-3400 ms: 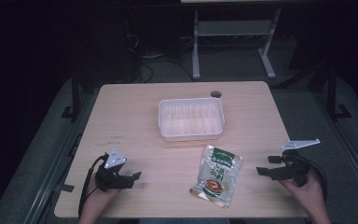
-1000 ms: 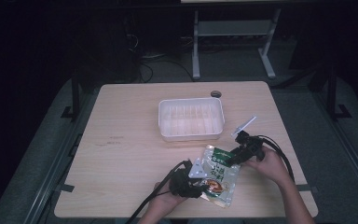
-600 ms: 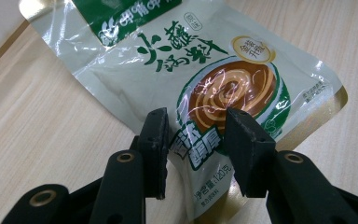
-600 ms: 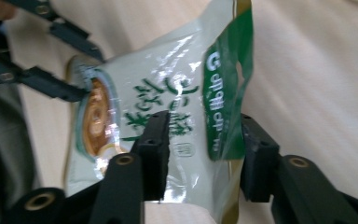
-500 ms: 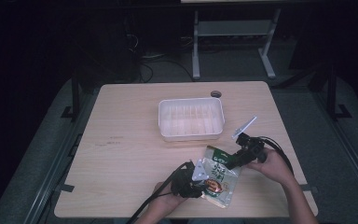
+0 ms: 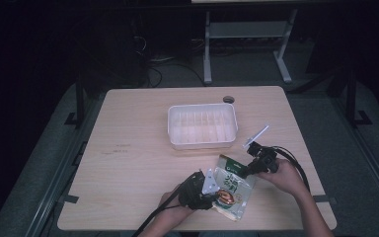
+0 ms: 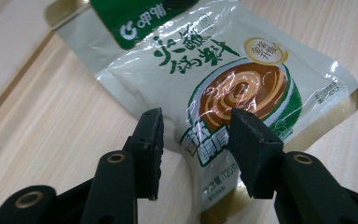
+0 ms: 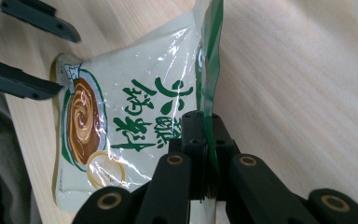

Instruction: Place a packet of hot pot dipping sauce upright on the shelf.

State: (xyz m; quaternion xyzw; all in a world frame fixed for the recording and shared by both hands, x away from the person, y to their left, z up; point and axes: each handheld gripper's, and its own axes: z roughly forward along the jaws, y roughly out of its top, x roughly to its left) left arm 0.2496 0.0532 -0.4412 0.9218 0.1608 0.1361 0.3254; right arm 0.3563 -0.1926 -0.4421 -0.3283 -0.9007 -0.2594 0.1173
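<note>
From the high view, a light wooden worktop (image 6: 138, 163) is carrying a white rectangular plastic tray (image 6: 202, 126), which is sitting empty near the middle. A glossy pale-green foil sachet printed with a brown swirl and dark green lettering (image 6: 232, 190) is lying at the near edge, well in front of the tray and slightly to its right. The person's left hand (image 6: 170, 212) is bringing the left hand-held gripper (image 6: 208, 190) against the sachet's near left side, while the right hand (image 6: 286, 177) is holding the right hand-held gripper (image 6: 244, 170) at the sachet's far right corner. Black cables are trailing from both tools toward the person.

In the left gripper view, the left hand-held gripper (image 7: 196, 135) is standing with its two black jaws apart, one over bare wood and the other over the sachet (image 7: 233, 79), near its lower printed edge. The sachet is lying flat on the worktop (image 7: 51, 121), its dark green top band pointing away from the camera.

In the right gripper view, the right hand-held gripper (image 8: 204, 135) is pressing its jaws together on the sachet's (image 8: 130, 116) dark green top edge, which is standing up between them as a thin folded strip. The rest of the sachet is spreading out to the left over the worktop (image 8: 298, 84), and the other tool's two black jaws (image 8: 28, 51) are showing apart at its far end.
</note>
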